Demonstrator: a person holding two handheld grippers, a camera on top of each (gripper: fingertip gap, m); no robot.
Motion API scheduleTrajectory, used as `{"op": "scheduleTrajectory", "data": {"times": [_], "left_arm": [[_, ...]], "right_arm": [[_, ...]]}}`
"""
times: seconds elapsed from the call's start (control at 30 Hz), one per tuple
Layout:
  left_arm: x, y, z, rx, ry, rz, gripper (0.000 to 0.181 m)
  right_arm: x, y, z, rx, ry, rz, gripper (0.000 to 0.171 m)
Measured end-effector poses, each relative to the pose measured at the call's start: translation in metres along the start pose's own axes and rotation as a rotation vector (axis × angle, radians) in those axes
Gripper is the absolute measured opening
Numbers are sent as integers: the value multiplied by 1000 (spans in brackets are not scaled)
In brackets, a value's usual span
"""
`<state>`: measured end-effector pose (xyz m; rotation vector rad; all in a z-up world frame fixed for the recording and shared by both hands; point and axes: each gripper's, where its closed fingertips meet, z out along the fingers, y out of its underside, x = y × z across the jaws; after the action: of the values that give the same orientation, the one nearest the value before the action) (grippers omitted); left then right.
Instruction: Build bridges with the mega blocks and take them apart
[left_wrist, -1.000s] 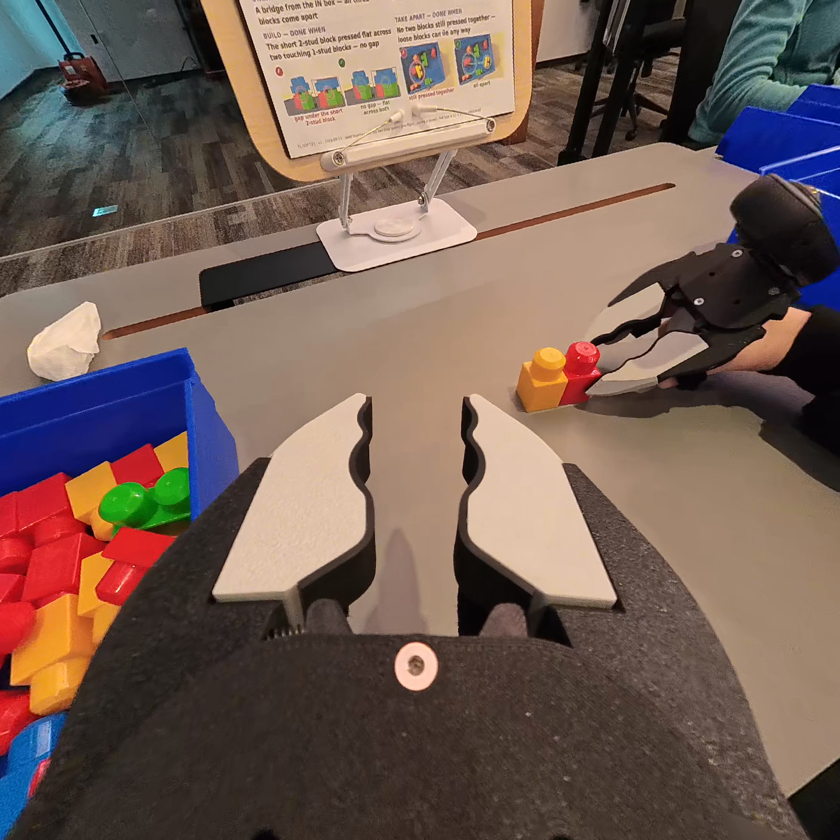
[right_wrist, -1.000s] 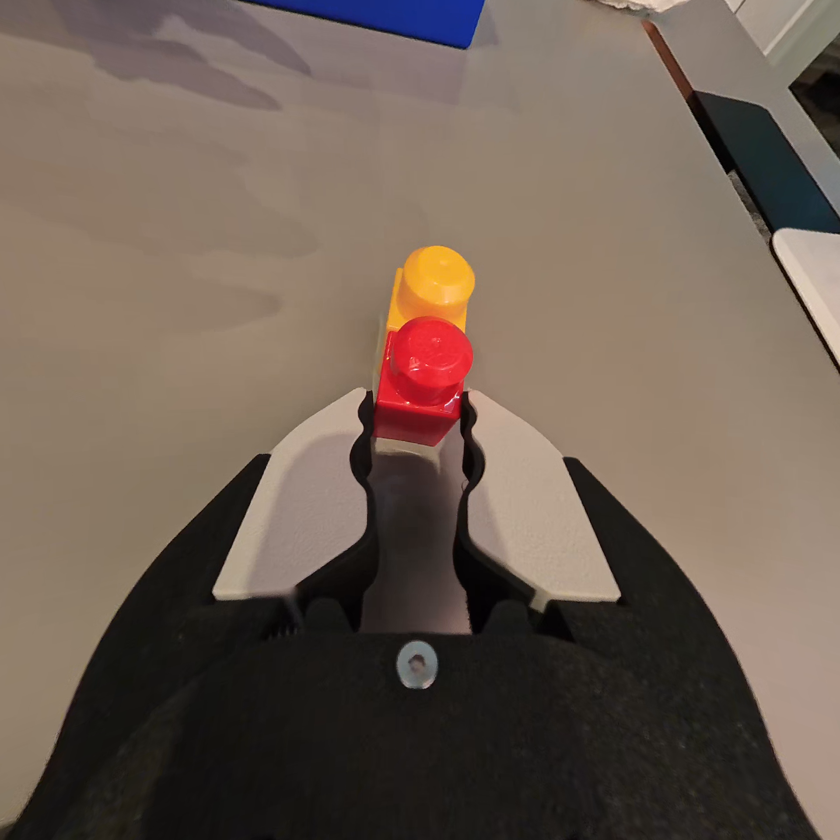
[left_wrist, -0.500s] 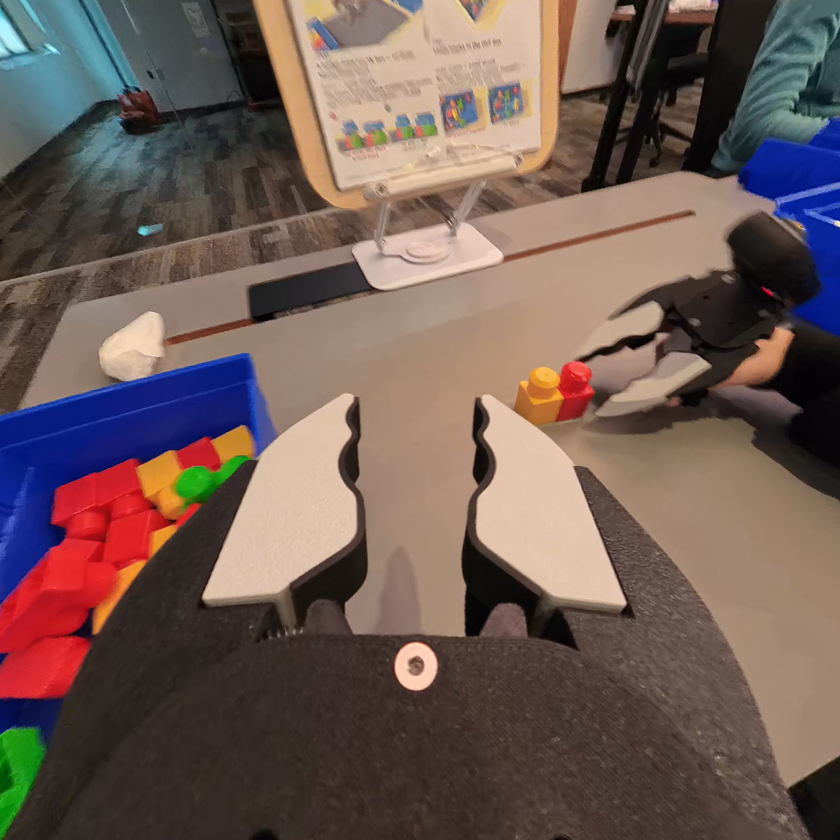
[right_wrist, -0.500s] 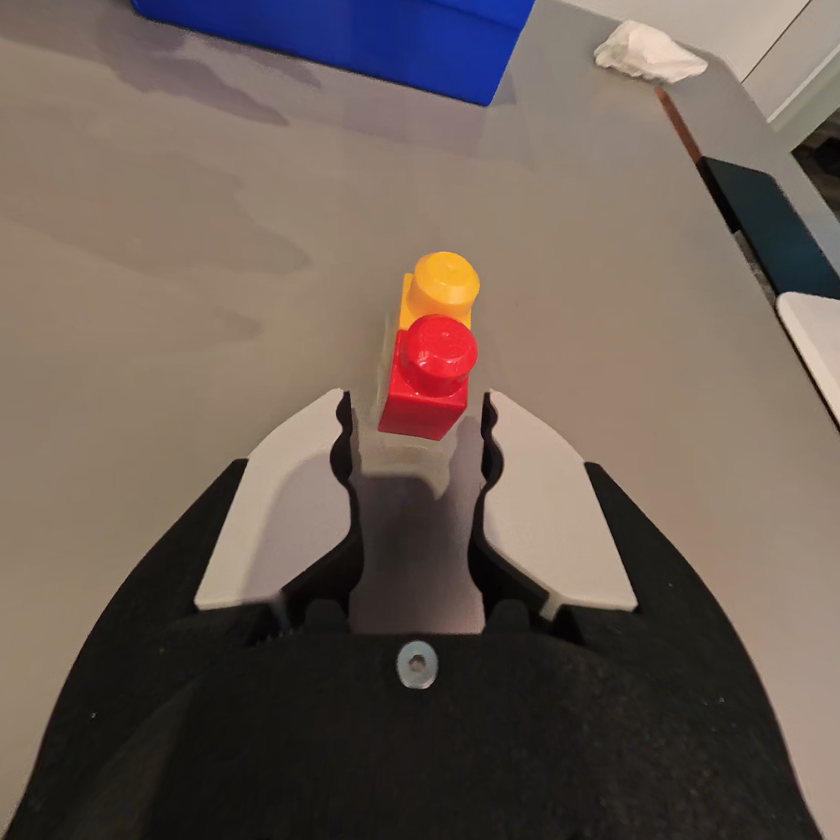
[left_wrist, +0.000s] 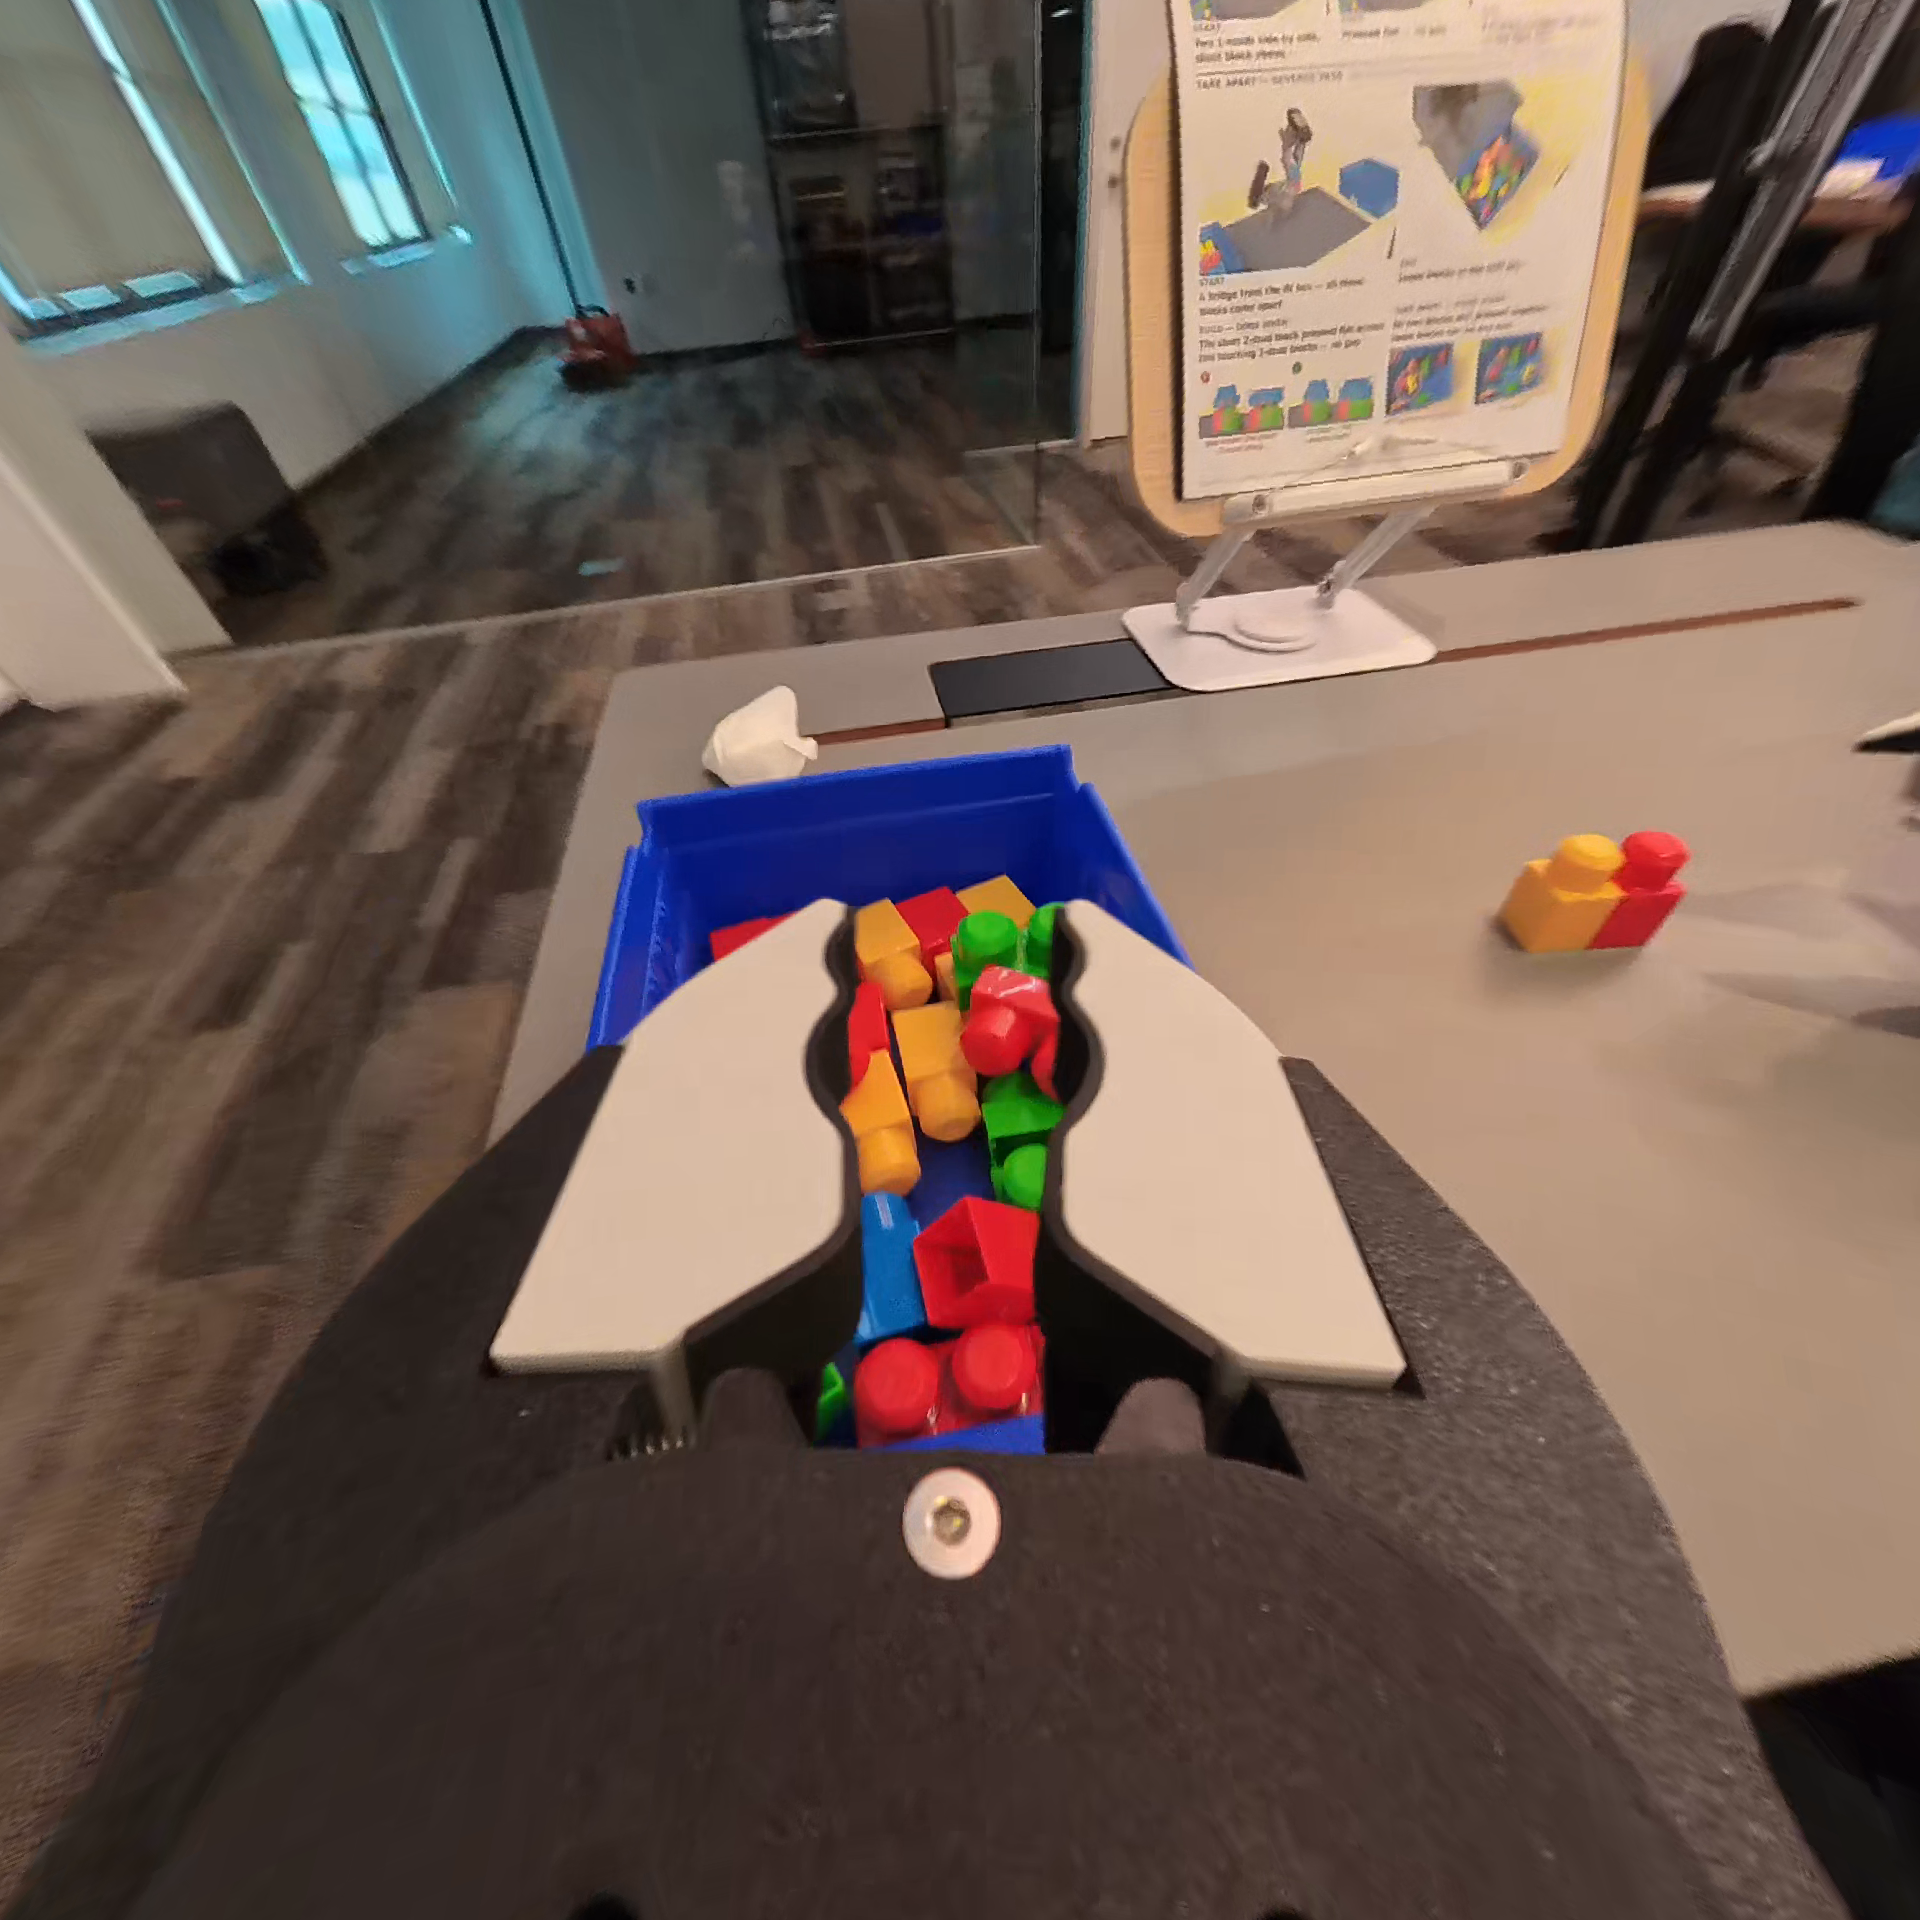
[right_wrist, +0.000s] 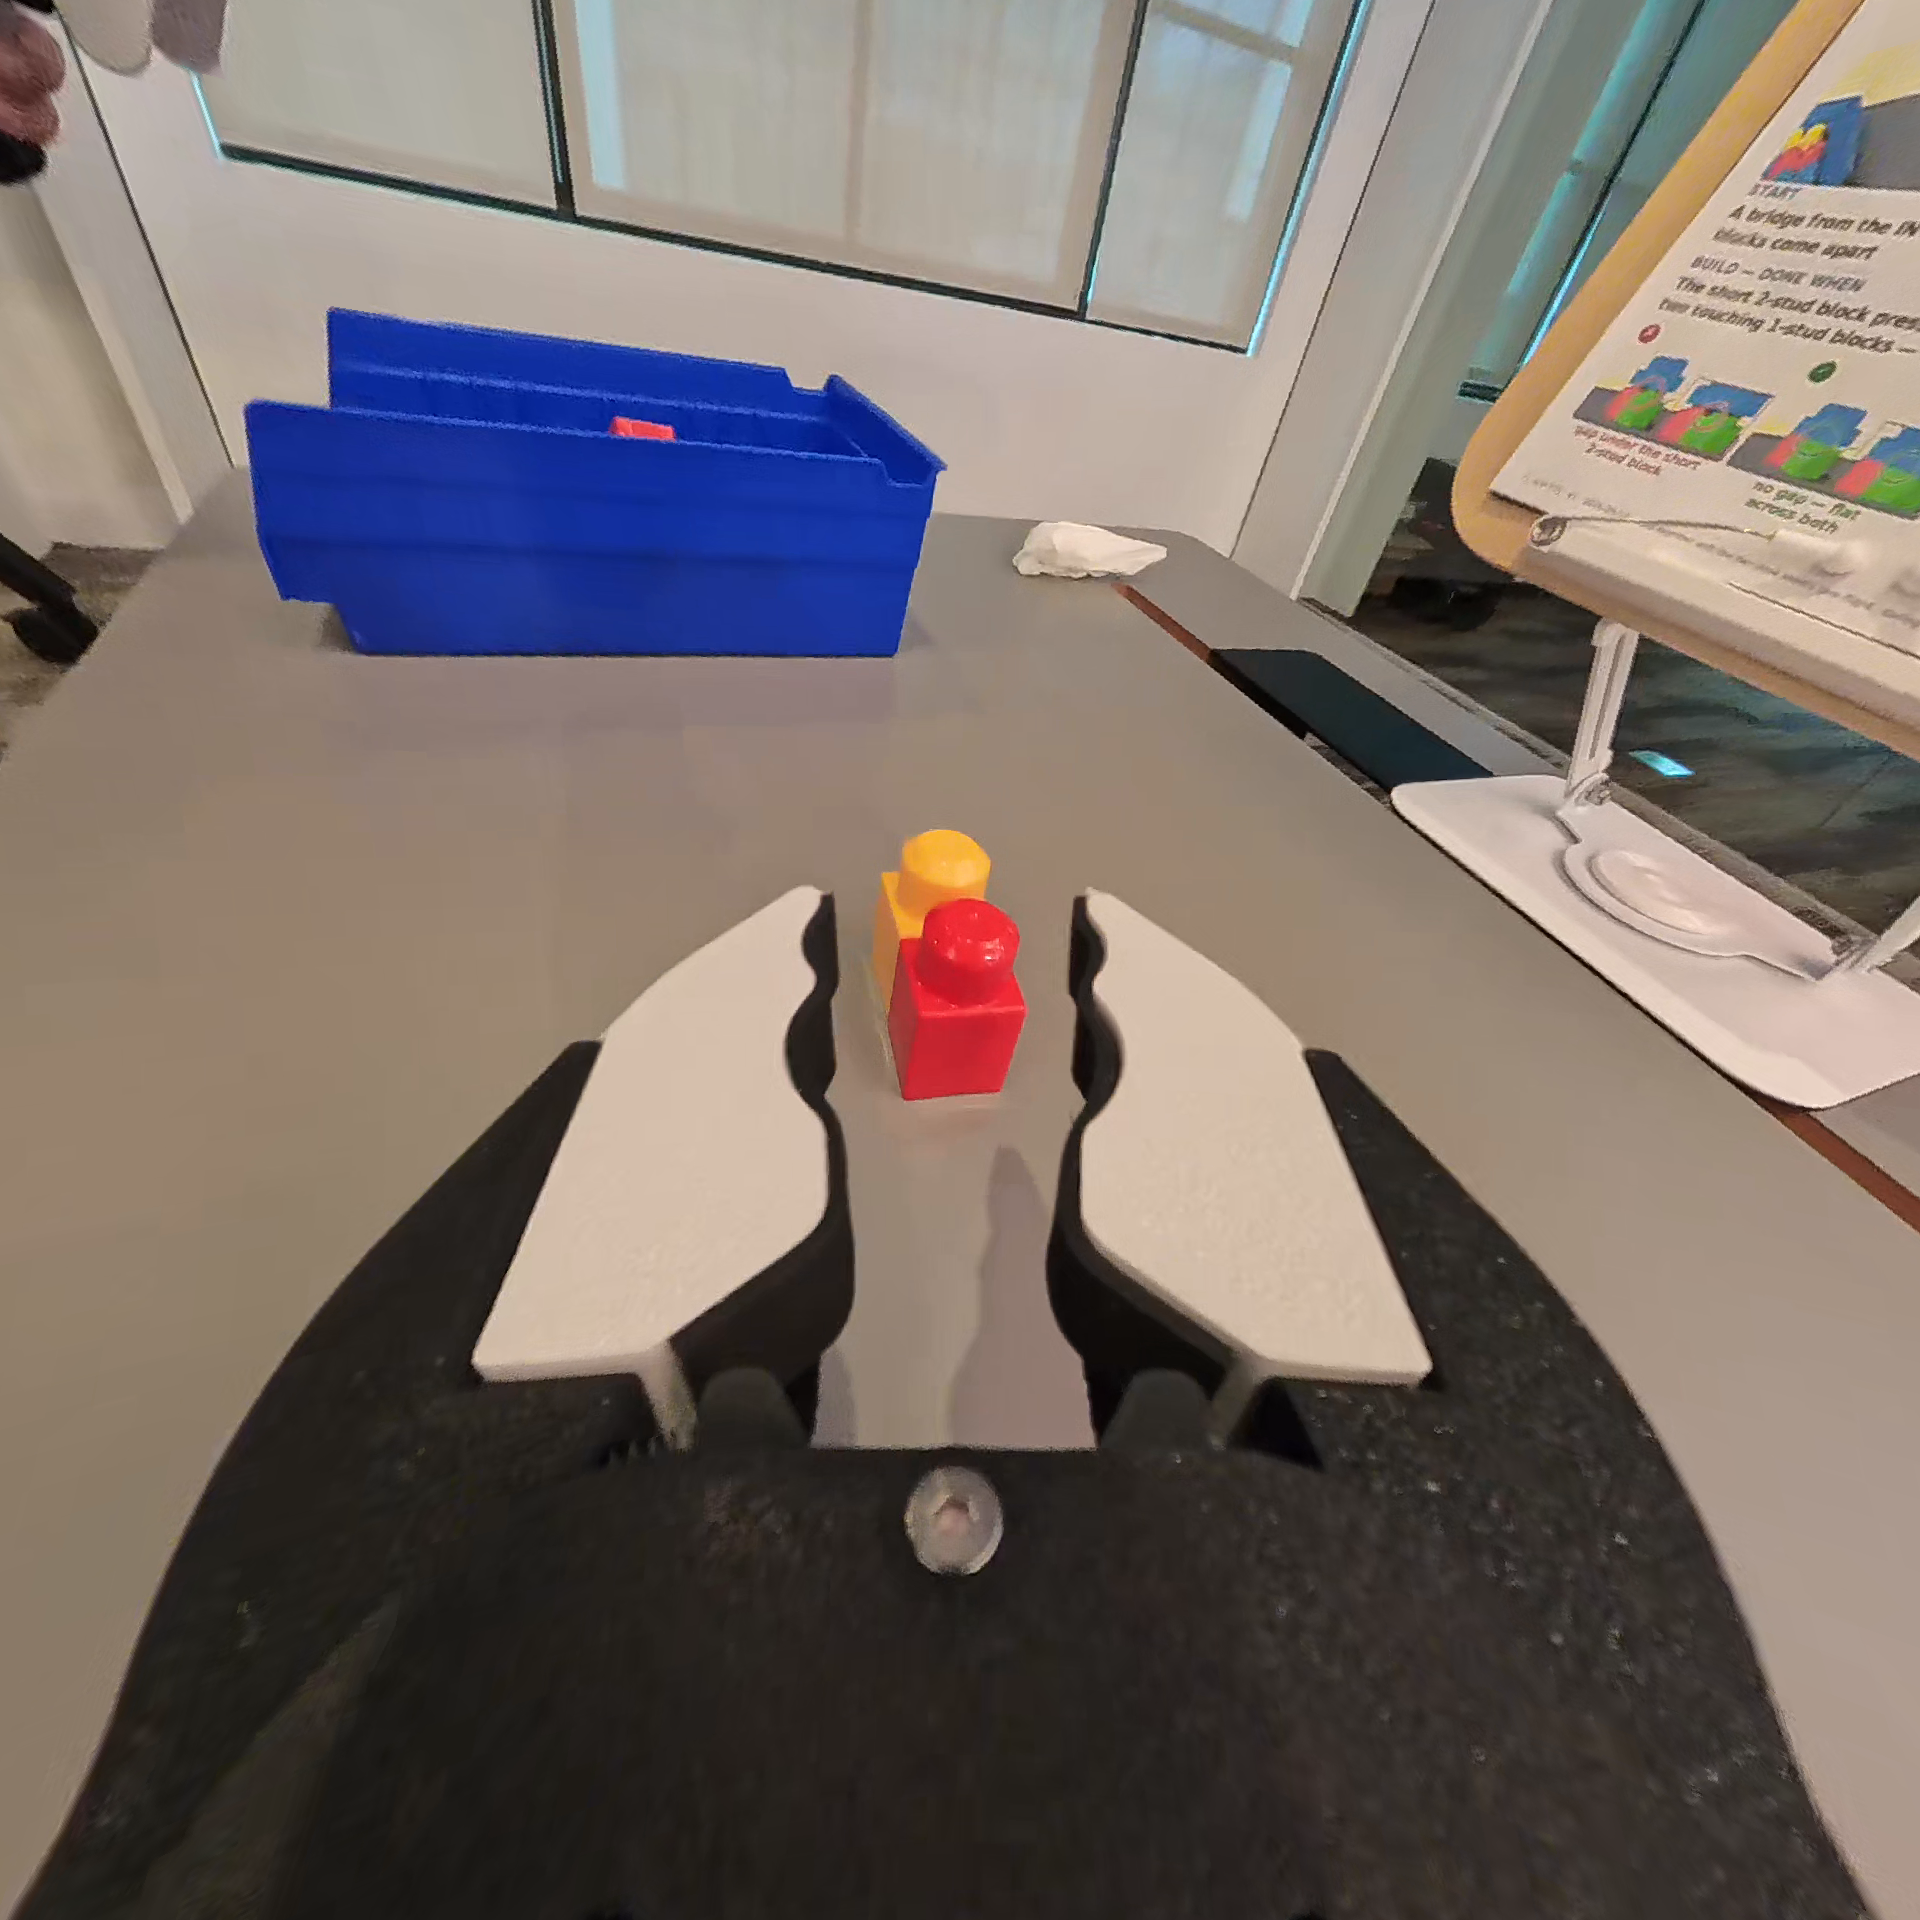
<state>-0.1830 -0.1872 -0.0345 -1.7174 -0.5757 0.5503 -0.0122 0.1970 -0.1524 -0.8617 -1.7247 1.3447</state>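
Note:
A red one-stud block (right_wrist: 954, 1006) and a yellow one-stud block (right_wrist: 928, 885) stand side by side, touching, on the grey table (right_wrist: 416, 831). My right gripper (right_wrist: 948, 914) is open and empty, its fingertips either side of the red block without touching it. The pair also shows in the left wrist view, red block (left_wrist: 1644, 896) and yellow block (left_wrist: 1564, 899). My left gripper (left_wrist: 948, 927) is open and empty above the blue bin (left_wrist: 862, 821), which holds several red, yellow, green and blue blocks (left_wrist: 935, 1060).
An instruction board on a white stand (left_wrist: 1382, 270) is at the table's back. A black pad (left_wrist: 1049, 675) lies beside the stand base. A crumpled white tissue (left_wrist: 753, 722) lies behind the bin. The table's left edge drops to wood floor (left_wrist: 312, 935).
My right gripper let go of the red block, opened wider and drew back and up. My left gripper swung left from the table's middle to over the blue bin.

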Motion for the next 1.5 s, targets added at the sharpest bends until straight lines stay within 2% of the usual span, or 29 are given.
{"op": "scheduleTrajectory", "data": {"times": [0.03, 0.13, 0.3, 0.37, 0.53, 0.7, 0.8, 1.2, 1.5], "left_arm": [[-4, 3, -2, -2, 16, -5, 29], [-29, 17, -4, -32, -56, 20, 28], [-42, 44, 4, -147, -70, 166, 22], [-37, 54, 16, -204, -11, 282, 22], [-33, 76, 50, -356, 160, 528, 37], [-39, 96, 79, -561, 331, 538, 62], [-43, 106, 89, -646, 407, 543, 67], [-57, 137, 120, -855, 515, 667, 57], [-56, 153, 128, -923, 577, 674, 48]], "right_arm": [[-1, -1, 1, 2, -7, 12, 37], [-7, -5, 5, 1, -22, 15, 18], [-31, -35, 15, 104, -95, -51, 5], [-37, -41, 23, 91, -124, -63, 8], [-49, -40, 33, 85, -191, -48, 9], [-50, -23, 30, 68, -211, -6, 8], [-48, -21, 25, 69, -213, 6, 8], [-38, -13, 9, 81, -214, 67, 7], [-45, -3, 13, 30, -256, 64, 7]]}}
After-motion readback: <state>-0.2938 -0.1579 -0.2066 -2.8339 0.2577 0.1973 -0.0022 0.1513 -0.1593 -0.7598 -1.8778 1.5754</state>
